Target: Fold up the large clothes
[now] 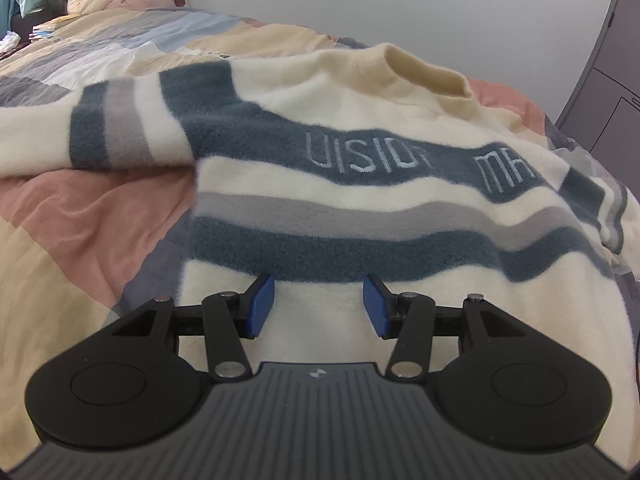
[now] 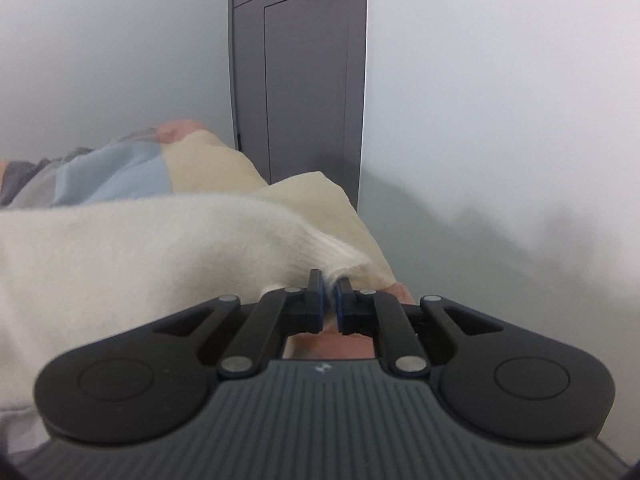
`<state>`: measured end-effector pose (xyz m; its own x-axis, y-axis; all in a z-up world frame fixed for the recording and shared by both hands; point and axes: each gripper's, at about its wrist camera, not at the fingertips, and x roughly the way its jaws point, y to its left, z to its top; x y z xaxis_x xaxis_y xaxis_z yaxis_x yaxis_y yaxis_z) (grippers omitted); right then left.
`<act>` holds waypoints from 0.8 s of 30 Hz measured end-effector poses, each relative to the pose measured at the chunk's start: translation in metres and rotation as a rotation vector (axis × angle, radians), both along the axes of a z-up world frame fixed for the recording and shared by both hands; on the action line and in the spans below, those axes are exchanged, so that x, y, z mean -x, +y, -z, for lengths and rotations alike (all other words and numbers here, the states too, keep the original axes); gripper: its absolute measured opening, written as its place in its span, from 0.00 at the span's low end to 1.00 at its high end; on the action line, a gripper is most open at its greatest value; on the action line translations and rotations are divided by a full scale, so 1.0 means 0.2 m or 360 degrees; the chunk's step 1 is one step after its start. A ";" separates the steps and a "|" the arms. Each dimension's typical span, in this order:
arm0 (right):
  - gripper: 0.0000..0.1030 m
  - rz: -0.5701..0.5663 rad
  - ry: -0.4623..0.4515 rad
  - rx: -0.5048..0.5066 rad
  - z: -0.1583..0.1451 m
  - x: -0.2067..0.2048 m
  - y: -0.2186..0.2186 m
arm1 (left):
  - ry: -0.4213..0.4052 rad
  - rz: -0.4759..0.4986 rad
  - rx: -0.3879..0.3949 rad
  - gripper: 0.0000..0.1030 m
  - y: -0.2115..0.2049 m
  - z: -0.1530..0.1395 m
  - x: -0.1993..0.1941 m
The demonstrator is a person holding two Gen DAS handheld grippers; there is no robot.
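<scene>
Pinched in the right tool [image 2: 329, 296], the sweater [image 1: 360, 208] cuff [image 2: 340, 258] could slip free; left tool [image 1: 319, 306] hovers half-open, empty, collar [image 1: 424, 68] at one o'clock.

Right gripper [image 2: 329, 296] pinched on cream sweater cuff [image 2: 340, 262], grey door [image 2: 298, 80] behind.

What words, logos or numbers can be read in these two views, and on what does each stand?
"VISIOR": stitched on the upper dark blue stripe of the sweater; the last letter is uncertain.
"MA": further along the same stripe, cut off by a fold.
Small emblem on each gripper body: too small to read.
Door: no text.
</scene>
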<state>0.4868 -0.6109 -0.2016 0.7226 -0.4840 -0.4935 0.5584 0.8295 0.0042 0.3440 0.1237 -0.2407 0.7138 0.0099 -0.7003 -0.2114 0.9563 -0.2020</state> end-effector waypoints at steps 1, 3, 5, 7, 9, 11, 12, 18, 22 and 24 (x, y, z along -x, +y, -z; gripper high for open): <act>0.10 0.0003 -0.0007 0.0000 -0.01 0.01 0.01 | -0.0001 0.0000 -0.0001 0.54 0.00 0.00 0.00; 0.10 -0.0002 -0.0004 0.0005 -0.03 0.05 0.03 | -0.0004 0.0000 0.0008 0.54 0.00 -0.01 0.01; 0.10 -0.0019 0.0043 0.0029 -0.06 0.07 0.06 | -0.0006 -0.0005 0.0020 0.54 0.01 -0.01 0.01; 0.10 -0.0050 0.0040 0.0028 -0.11 0.08 0.09 | -0.0014 -0.0012 0.0036 0.54 0.02 -0.02 0.03; 0.18 -0.0071 0.0035 0.0016 -0.15 0.12 0.12 | -0.0027 -0.0017 0.0045 0.54 0.03 -0.03 0.04; 0.55 -0.0100 0.0024 0.0006 -0.21 0.14 0.14 | -0.0044 0.0044 0.0025 0.55 0.03 -0.05 0.05; 0.63 -0.0136 0.0008 0.0009 -0.23 0.16 0.16 | -0.0053 0.0076 -0.0005 0.55 0.01 -0.07 0.05; 0.66 -0.0327 -0.0018 0.0089 -0.38 0.23 0.28 | -0.0062 0.0203 -0.0029 0.57 0.01 -0.17 0.02; 0.66 -0.0424 -0.0067 0.0013 -0.51 0.26 0.42 | -0.0075 0.0202 0.0084 0.58 0.08 -0.22 -0.06; 0.66 -0.0501 -0.0081 -0.0006 -0.55 0.24 0.52 | -0.0095 0.0197 0.0129 0.58 0.13 -0.26 -0.11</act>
